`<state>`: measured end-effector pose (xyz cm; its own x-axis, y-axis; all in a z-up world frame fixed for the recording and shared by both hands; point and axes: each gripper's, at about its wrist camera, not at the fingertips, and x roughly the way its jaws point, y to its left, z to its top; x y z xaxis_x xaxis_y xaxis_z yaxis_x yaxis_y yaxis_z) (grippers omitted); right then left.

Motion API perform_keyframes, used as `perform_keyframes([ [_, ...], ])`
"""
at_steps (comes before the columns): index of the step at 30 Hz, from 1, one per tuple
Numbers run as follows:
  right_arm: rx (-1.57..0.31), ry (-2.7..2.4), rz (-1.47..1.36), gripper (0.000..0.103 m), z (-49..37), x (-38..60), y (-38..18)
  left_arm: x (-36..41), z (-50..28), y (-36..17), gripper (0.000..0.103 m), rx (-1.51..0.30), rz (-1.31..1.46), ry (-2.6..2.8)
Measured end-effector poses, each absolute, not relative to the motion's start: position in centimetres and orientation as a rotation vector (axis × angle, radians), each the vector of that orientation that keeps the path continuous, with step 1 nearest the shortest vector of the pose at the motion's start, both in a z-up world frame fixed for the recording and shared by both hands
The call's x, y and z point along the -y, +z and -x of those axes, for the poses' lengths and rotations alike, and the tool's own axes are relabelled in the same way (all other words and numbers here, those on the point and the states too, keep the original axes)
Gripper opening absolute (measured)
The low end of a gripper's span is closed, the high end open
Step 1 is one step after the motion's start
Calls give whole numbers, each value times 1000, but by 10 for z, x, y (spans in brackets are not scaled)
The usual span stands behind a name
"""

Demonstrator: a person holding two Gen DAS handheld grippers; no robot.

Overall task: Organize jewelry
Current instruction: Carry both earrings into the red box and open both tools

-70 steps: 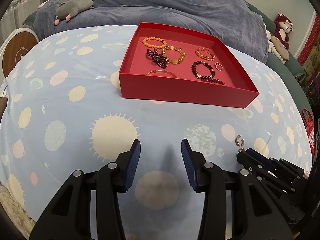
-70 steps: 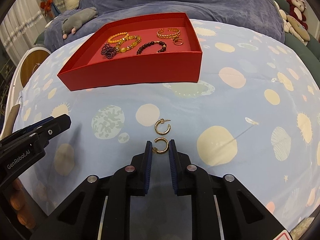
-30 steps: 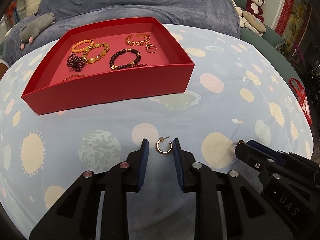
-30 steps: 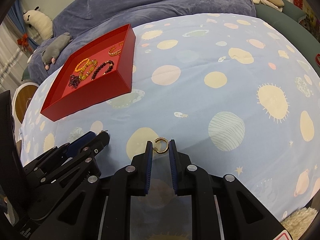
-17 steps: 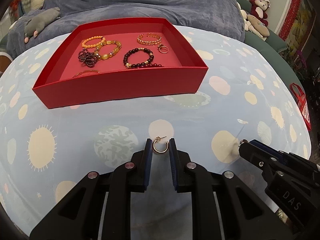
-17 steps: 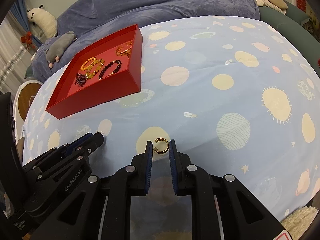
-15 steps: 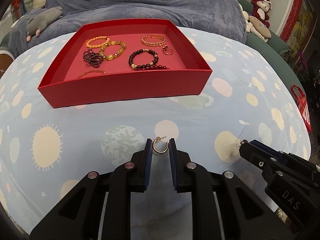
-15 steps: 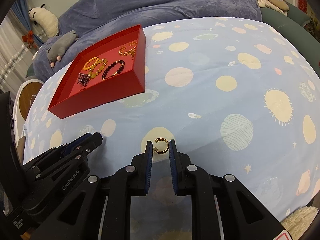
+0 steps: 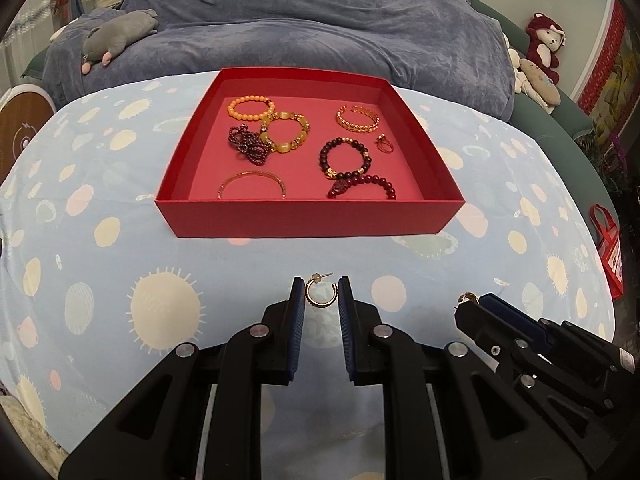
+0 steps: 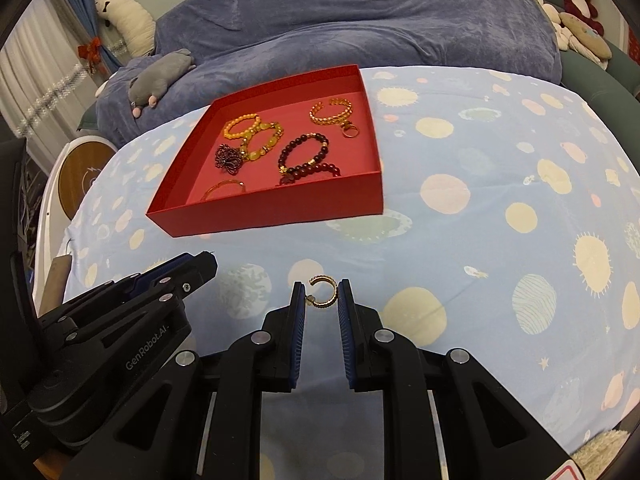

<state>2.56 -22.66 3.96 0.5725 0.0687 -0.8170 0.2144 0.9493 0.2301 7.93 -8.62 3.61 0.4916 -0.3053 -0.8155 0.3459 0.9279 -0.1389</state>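
A red tray [image 9: 308,216] [image 10: 264,210] sits on the spotted blue sheet and holds several bracelets and a small ring [image 9: 385,145]. My left gripper [image 9: 321,294] is shut on a gold hoop earring [image 9: 320,295], held above the sheet in front of the tray's near wall. My right gripper [image 10: 322,294] is shut on a second gold hoop earring [image 10: 322,291], also lifted, to the right of the left one. In the left wrist view the right gripper's [image 9: 472,304] tip shows at lower right; in the right wrist view the left gripper [image 10: 200,268] shows at lower left.
A blue-grey blanket [image 9: 320,20] is heaped behind the tray with a grey plush animal [image 9: 116,36] on it. Plush toys [image 9: 540,56] lie at the far right. A round white and wood device [image 10: 80,176] stands off the bed's left edge.
The left gripper closed on its earring and lifted it. Both grippers rose and moved toward the tray with their earrings; the tray now lies squarer and nearer in both views.
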Motion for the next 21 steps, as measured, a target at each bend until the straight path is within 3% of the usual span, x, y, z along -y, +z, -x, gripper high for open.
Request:
perform_keyframes([
  [21,-855,-56,-261,16,-127,226,78,94,-174,79,17,-889,-19,-364],
])
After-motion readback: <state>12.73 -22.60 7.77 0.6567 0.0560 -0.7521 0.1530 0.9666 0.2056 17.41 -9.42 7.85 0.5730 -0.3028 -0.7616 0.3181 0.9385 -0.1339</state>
